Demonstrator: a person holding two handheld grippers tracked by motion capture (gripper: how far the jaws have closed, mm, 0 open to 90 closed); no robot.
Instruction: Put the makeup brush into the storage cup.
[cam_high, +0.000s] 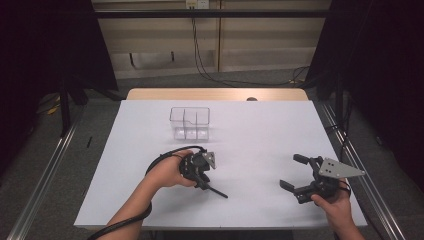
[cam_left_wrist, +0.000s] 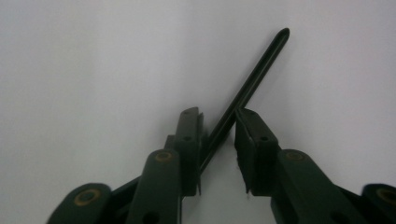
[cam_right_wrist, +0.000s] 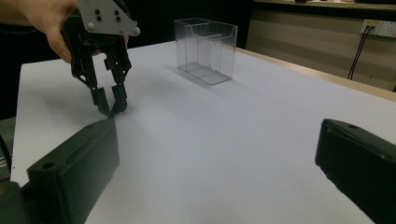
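A thin black pen (cam_high: 217, 191) lies on the white table sheet (cam_high: 260, 135), pointing toward the lower right. My left gripper (cam_high: 203, 183) points down at the pen's near end. In the left gripper view the pen (cam_left_wrist: 258, 73) runs slantwise between the jaws, and both pads touch it, so my left gripper (cam_left_wrist: 217, 116) is shut on it. In the right gripper view the left gripper (cam_right_wrist: 112, 108) has its tips down at the sheet. My right gripper (cam_high: 292, 172) rests at the table's right front, open with nothing between its wide-set jaws (cam_right_wrist: 215, 135).
A clear plastic box (cam_high: 190, 122) with compartments stands upright at the back middle of the sheet, also visible in the right gripper view (cam_right_wrist: 205, 49). Metal rails run along both sides of the table. A bare wooden strip (cam_high: 215, 94) edges the far side.
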